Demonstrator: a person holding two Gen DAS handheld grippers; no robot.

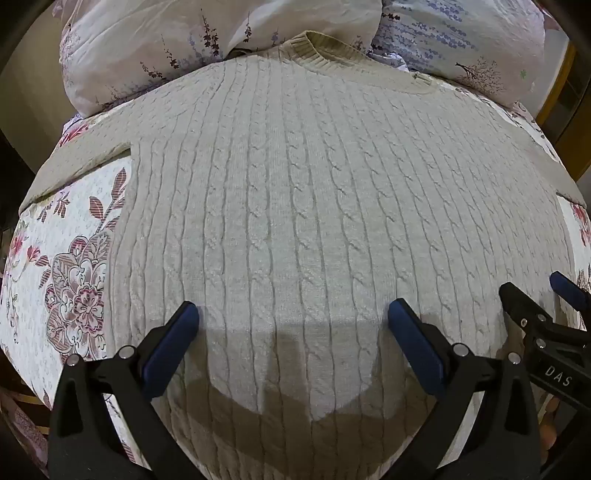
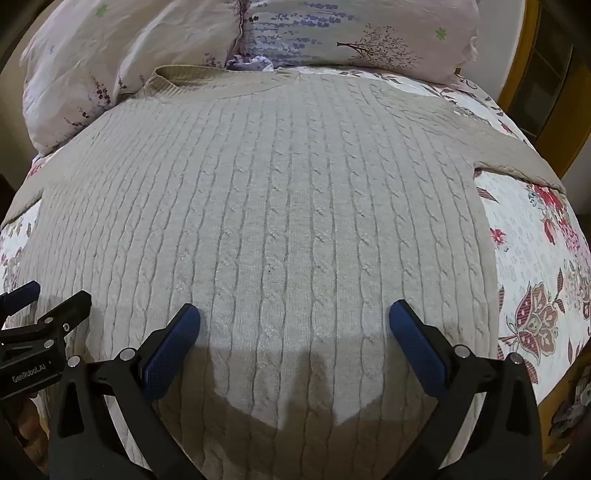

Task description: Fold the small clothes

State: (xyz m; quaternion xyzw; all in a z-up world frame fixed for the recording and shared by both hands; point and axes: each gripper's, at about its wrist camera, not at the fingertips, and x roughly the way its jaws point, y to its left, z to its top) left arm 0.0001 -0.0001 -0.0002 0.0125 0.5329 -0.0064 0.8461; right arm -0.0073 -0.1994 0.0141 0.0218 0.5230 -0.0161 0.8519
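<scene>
On a floral-quilted bed (image 1: 55, 236), a cream cable-knit sweater (image 1: 295, 206) lies spread flat, collar toward the pillows (image 2: 332, 33), its lower body directly beneath both tools. Left gripper (image 1: 293, 325) and right gripper (image 2: 294, 325) hang side by side over the knit, jaws spread wide and empty; whether their blue pads (image 1: 173, 343) touch the fabric cannot be told.

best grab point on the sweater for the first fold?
Probably the sleeves. The sweater lies flat, collar far, sleeves spread sideways. Left tool takes the left sleeve from the outer edge, right tool the right sleeve likewise; both are open, holding nothing.
</scene>
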